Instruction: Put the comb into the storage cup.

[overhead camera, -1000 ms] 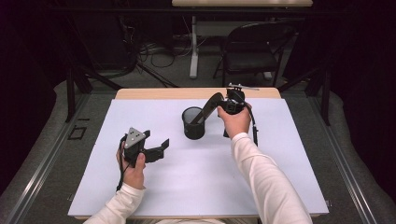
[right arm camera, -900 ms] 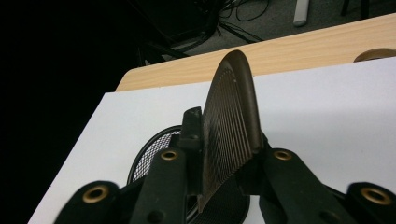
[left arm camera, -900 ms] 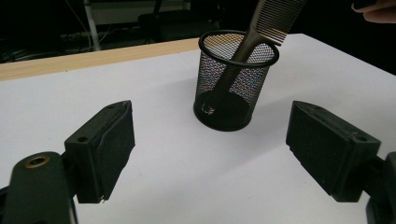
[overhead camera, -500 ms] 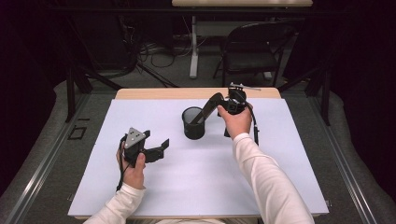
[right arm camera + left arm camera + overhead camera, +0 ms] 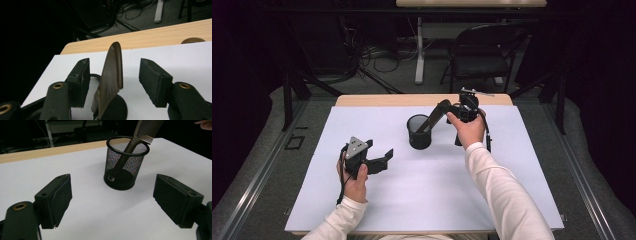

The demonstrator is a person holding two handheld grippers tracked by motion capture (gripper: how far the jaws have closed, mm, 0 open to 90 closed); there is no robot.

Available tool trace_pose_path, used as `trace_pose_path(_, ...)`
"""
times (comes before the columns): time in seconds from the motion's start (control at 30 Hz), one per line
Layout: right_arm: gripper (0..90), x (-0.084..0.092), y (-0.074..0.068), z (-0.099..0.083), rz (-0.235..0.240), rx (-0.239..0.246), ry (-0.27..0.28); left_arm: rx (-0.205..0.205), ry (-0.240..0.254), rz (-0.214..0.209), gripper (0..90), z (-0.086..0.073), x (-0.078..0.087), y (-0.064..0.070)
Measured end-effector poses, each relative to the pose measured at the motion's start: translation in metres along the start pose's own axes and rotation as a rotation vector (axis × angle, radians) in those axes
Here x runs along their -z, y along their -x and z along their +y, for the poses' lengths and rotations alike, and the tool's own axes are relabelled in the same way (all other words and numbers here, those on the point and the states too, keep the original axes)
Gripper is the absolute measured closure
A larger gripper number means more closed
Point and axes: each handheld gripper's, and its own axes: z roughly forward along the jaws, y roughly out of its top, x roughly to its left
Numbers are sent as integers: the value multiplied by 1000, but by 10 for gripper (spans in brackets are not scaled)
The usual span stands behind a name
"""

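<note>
A black mesh cup [image 5: 419,132] [image 5: 126,165] stands upright on the white sheet, a little beyond the middle. A dark comb [image 5: 432,117] [image 5: 140,135] [image 5: 111,75] leans in it, handle down and teeth end up to the right. My right gripper [image 5: 443,107] [image 5: 115,67] hovers at the comb's top; its jaws have just been opening. The comb stands between the pads, touching neither. My left gripper [image 5: 379,151] [image 5: 112,200] is open near the sheet on the left, aimed at the cup, with nothing between its jaws.
The white sheet [image 5: 422,195] covers most of the table, and a strip of bare wood [image 5: 377,100] runs along the far edge. A round grommet [image 5: 192,40] sits in that wood. A black chair [image 5: 482,55] and floor cables lie beyond the table.
The right gripper's jaws stand wider apart around the comb than before, and the comb stays leaning in the cup. Neither hand has shifted.
</note>
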Motion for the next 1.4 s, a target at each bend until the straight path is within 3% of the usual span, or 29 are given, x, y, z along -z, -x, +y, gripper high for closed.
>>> trace_pose_path(0.7, 363, 6, 1, 1, -2, 63, -13, 3, -1, 5, 157, 0, 0, -1)
trace_pose_path(0.87, 358, 8, 1, 0, -17, 103, -32, 2, -3, 6, 157, 0, -1, -2)
trace_pose_path(1.23, 352, 14, 1, 1, -14, 125, -51, 8, -8, 3, 157, 0, -3, -1)
trace_pose_path(1.4, 351, 20, -2, 1, -19, 162, -64, 13, -3, 5, 157, 0, -3, -3)
